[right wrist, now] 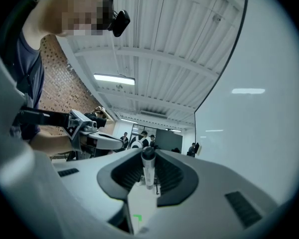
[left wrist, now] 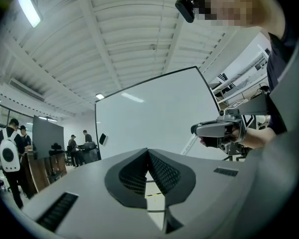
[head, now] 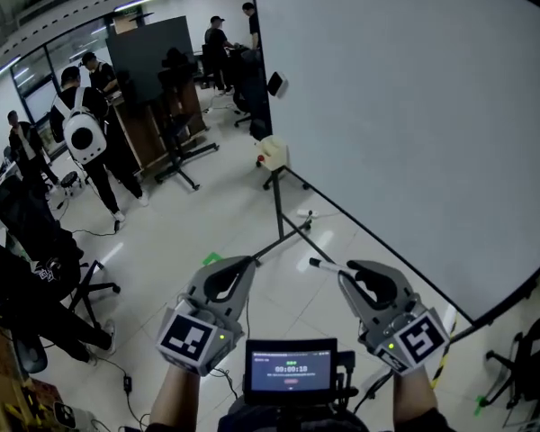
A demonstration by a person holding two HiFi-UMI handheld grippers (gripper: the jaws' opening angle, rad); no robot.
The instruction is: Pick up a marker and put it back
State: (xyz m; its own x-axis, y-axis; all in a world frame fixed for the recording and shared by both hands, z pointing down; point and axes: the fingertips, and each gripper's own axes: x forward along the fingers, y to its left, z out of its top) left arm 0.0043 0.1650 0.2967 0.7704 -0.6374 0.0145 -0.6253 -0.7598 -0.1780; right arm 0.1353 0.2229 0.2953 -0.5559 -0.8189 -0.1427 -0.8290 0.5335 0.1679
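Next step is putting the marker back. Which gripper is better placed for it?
Right, probably. The right gripper is already shut on the marker, and the whiteboard stands on its side. The left gripper is shut with nothing between its jaws.

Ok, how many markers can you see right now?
1. The marker is gripped between the fingers of the right gripper, beside the whiteboard. Others may be hidden out of view.
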